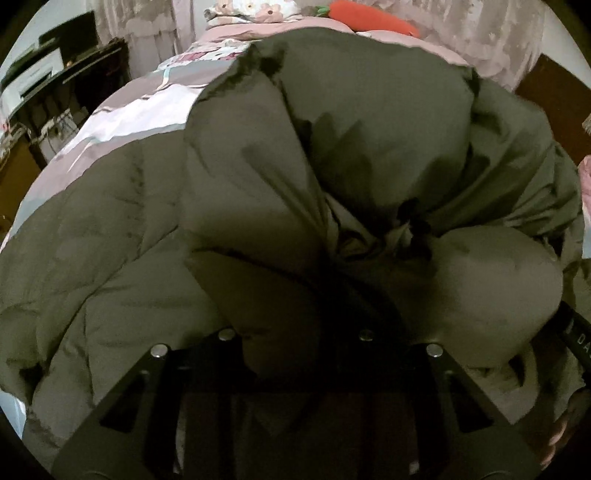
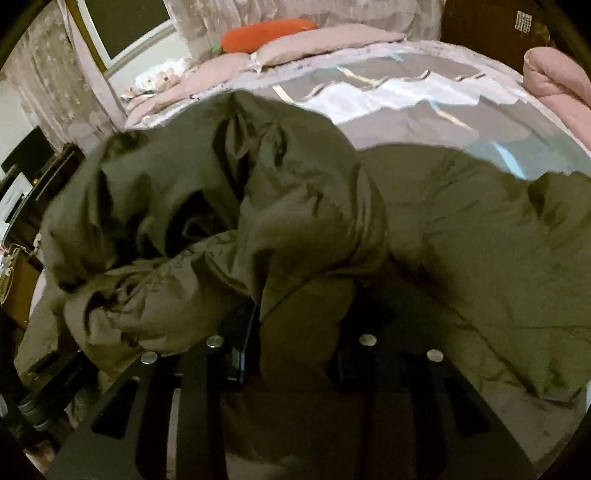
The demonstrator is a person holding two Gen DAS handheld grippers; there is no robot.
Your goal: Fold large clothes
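Note:
A large olive-green puffer jacket [image 1: 332, 147] lies bunched on the bed and fills most of the left wrist view. It also shows in the right wrist view [image 2: 480, 240], with a folded part heaped at the left. My left gripper [image 1: 299, 325] is shut on a thick fold of the jacket, its fingers buried in the fabric. My right gripper [image 2: 295, 325] is shut on another fold of the jacket, with fabric pinched between its fingers. The fingertips of both are hidden by cloth.
The bed [image 2: 388, 96] has a pink, grey and white cover. A red carrot-shaped pillow [image 2: 266, 33] and floral pillows [image 1: 251, 9] lie at its head. A pink quilt [image 2: 557, 81] sits at the right. A dark desk [image 1: 44, 85] stands left of the bed.

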